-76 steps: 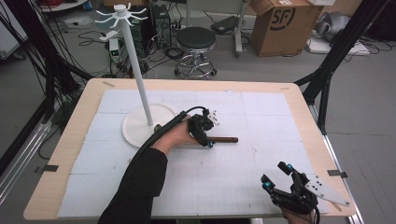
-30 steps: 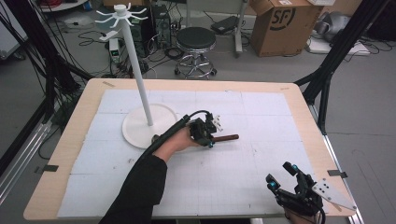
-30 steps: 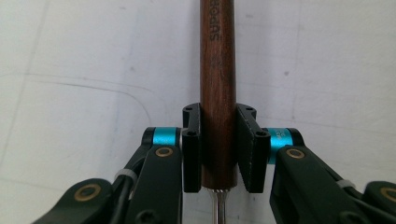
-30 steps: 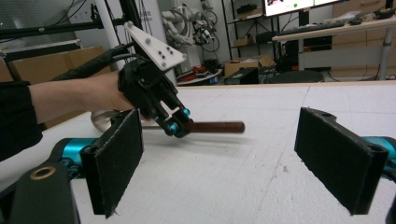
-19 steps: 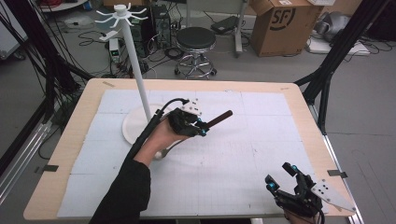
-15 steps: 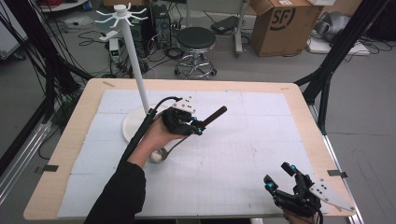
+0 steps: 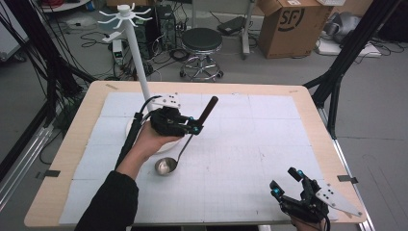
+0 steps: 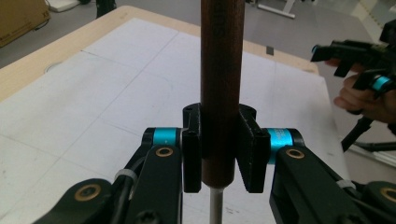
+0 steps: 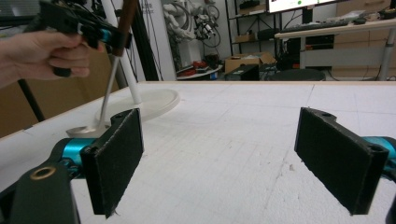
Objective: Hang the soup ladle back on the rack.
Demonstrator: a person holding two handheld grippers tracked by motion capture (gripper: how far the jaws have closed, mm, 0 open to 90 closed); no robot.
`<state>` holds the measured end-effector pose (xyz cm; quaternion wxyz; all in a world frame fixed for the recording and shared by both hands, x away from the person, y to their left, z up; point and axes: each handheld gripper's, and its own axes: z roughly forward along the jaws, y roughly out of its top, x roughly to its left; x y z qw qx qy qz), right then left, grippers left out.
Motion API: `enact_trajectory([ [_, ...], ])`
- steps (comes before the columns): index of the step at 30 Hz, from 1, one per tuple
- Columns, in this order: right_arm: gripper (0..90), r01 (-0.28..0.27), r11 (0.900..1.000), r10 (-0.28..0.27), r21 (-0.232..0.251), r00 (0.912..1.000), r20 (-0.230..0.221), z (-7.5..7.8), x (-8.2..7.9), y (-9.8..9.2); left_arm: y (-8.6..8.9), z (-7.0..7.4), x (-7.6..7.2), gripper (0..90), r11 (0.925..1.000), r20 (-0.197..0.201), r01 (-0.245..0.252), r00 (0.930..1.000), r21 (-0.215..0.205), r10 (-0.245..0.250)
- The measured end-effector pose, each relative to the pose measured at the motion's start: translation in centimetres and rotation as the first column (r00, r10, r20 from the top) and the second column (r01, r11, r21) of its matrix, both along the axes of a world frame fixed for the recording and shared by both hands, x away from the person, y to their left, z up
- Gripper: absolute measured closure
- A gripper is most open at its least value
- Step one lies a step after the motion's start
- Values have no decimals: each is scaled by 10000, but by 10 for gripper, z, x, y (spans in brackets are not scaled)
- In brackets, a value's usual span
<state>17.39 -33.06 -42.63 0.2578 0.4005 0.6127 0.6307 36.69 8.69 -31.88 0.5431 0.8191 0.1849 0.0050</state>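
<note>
We're holding a ladle (image 7: 188,136) in the left gripper (image 7: 192,129), jaws pinching the dark wooden handle (image 8: 222,70) near its lower end, just above where the thin metal shank (image 8: 215,205) comes out. In the high view the ladle is hanging tilted, handle up and away from us, steel bowl (image 7: 165,166) down close to or touching the desk (image 7: 269,144), in front of the white rack base (image 9: 154,101); can't tell if it's actually touching.

Handling, as we're judging it: stiff thing, not fragile, prob light overall but bottom-heavy w/ the steel bowl at the far end of a long shank. So it's wanting to swing or pivot in the jaws if the pinch is loose. The wood is round and smooth, so it can roll between flat pads; we're gripping it square across, centred, which looks ok. A hold nearer the shank keeps the swing short; a hold at the handle's top end would leave more lever & wobble. The shank itself is too thin and slick for a good grip, so we're avoiding it.

The right gripper (image 7: 293,192) is sitting low at the near right desk corner, jaws spread wide w/ nothing between them, well apart from the ladle. The white rack pole (image 7: 137,53) is standing just behind the left hand (image 7: 149,142).
</note>
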Motion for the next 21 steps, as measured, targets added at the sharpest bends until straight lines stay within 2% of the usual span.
enact_trajectory([
  [2, 143, 36, 10000, -36, -5, 10000, 5, 0, 0, 0, 10, 8, -4, 741, 9992, -346, -142, 9993, -378, 129],
  [5, 143, 58, 10000, -58, 25, 10000, -4, 0, 1, 0, 26, 22, -12, 741, 9953, -194, -305, 9994, -919, 289],
  [10, 143, 2, 10000, -2, -4, 10000, -7, 0, 0, 2, 56, 43, -26, 741, 9883, 119, -742, 9970, -1330, 764],
  [13, 143, 21, 10000, -21, -18, 10000, -60, 0, 1, 2, 77, 57, -34, 741, 9833, 59, -1029, 9945, -1503, 1050],
  [15, 143, 22, 10000, -23, -32, 10000, -79, -1, 2, 2, 92, 66, -39, 741, 9763, 100, -1286, 9911, -1739, 1324],
  [21, 143, 26, 10000, -26, -49, 9998, -178, -2, 4, 4, 125, 93, -49, 741, 9664, 487, -1692, 9821, -1935, 1818],
])
